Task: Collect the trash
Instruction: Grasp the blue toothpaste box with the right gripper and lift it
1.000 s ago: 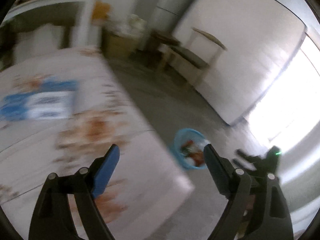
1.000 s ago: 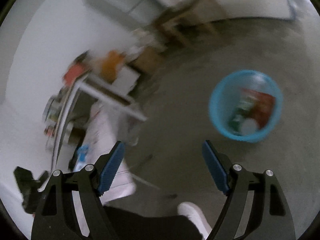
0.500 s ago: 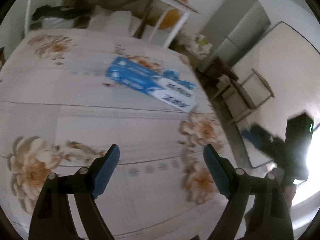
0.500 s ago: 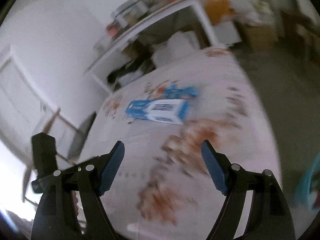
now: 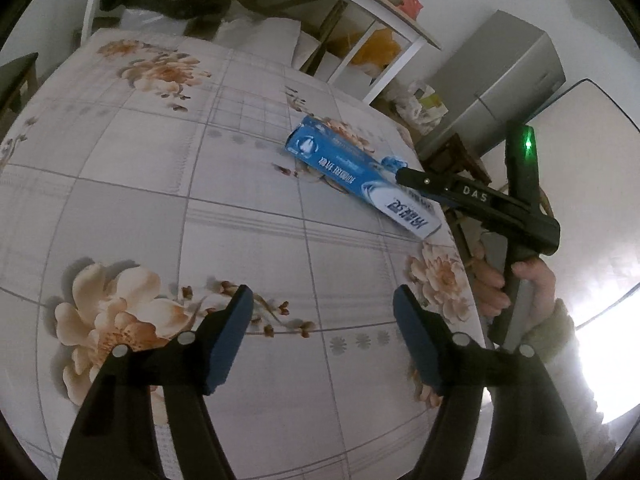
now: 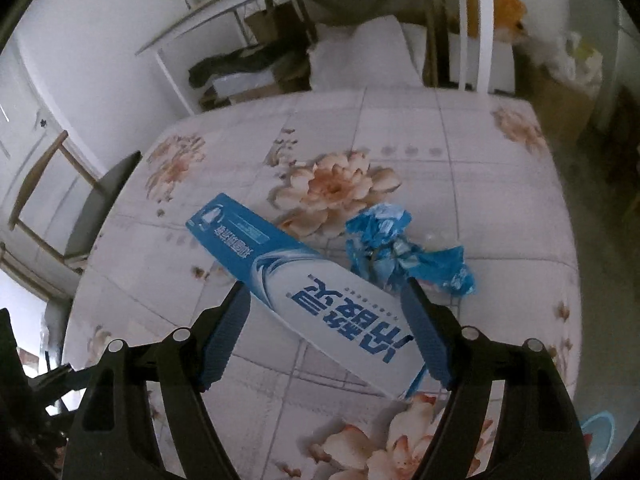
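A long blue and white toothpaste box (image 5: 360,184) (image 6: 320,280) lies flat on the flowered tablecloth (image 5: 160,184), near its right edge. Beside it sits a crumpled blue wrapper (image 6: 396,248). My right gripper (image 6: 324,292) hovers open just over the box, which lies slantwise between its blue pads (image 6: 224,340); I see no pad pressing on it. In the left wrist view the right gripper (image 5: 402,175) comes in from the right, held by a hand (image 5: 520,280). My left gripper (image 5: 322,300) is over bare cloth, its jaws closing with nothing between them.
A blue bin (image 6: 600,436) shows on the floor past the table's near right corner. A white shelf table (image 5: 360,4) with bags under it stands behind. A grey cabinet (image 5: 500,80) is at the right, a chair (image 6: 100,200) at the left.
Both views swung from the floor and bin onto the table. The right gripper came over the toothpaste box. The left jaws stand narrower than before.
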The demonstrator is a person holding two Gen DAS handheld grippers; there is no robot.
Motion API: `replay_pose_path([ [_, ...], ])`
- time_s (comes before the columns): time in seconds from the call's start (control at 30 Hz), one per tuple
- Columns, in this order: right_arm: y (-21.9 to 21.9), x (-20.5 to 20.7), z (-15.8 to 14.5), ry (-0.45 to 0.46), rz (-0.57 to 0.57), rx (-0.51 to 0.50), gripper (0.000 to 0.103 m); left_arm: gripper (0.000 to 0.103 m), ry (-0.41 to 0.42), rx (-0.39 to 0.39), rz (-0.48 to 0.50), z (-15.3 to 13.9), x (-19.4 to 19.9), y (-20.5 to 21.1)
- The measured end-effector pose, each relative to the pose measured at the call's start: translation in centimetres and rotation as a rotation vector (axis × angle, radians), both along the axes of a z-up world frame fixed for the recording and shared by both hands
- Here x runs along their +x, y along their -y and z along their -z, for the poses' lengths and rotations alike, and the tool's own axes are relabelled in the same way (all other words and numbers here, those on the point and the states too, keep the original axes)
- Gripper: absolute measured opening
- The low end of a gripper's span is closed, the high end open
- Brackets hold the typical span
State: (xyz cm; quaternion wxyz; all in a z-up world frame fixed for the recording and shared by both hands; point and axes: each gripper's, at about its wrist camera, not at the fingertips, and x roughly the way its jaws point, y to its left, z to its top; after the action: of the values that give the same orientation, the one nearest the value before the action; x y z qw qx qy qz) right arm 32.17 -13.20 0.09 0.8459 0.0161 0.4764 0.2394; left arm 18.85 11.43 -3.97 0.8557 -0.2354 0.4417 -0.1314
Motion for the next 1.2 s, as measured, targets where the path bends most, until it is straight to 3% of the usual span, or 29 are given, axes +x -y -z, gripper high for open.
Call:
replay_pose_path([
  [0.2, -2.3, -2.5, -0.5, -0.058, -0.146, 0.006, 0.074, 0.070, 0.005, -0.012, 0.013, 0.0, 0.0, -0.2],
  [0.37, -2.4, -1.9, -1.3, 0.068, -0.060, -0.103, 0.073, 0.070, 0.001, -0.011, 0.020, 0.3, 0.1, 0.0],
  [0.53, -0.8, 1.2, 1.0, -0.018, 0.031, -0.114, 0.074, 0.070, 0.008, 0.001, 0.009, 0.1, 0.1, -0.4],
  [0.6, -0.7, 0.5, 1.0, -0.061, -0.001, -0.052, 0.074, 0.070, 0.008, -0.002, 0.002, 0.1, 0.1, -0.8],
  [0.7, -2.3, -2.2, 0.7, -0.059, -0.100, -0.051, 0.074, 0.070, 0.003, -0.006, -0.007, 0.4, 0.2, -1.2],
  [0.73, -3.1, -3.2, 0.7, -0.053, -0.127, -0.069, 0.070, 0.070, 0.001, -0.009, -0.009, 0.5, 0.3, -1.3],
  [0.83, -5.0, -5.1, 1.5, -0.086, -0.153, -0.124, 0.047, 0.070, -0.002, -0.014, -0.013, 0.6, 0.5, -1.5],
  [0.9, -5.4, -6.1, 1.4, -0.076, -0.139, -0.119, 0.046, 0.070, -0.007, -0.016, -0.017, 0.6, 0.5, -1.5],
  [0.97, -5.7, -6.9, 1.3, -0.093, -0.138, -0.082, 0.045, 0.069, -0.011, -0.019, -0.022, 0.6, 0.4, -1.6],
  [1.1, -5.6, -8.9, 1.7, -0.218, -0.109, 0.082, 0.046, 0.070, -0.004, -0.026, -0.035, 0.2, 0.2, -1.8],
  [1.2, -6.2, -11.2, 1.7, -0.290, -0.152, 0.200, 0.050, 0.070, -0.012, -0.041, -0.040, 0.1, 0.2, -1.9],
])
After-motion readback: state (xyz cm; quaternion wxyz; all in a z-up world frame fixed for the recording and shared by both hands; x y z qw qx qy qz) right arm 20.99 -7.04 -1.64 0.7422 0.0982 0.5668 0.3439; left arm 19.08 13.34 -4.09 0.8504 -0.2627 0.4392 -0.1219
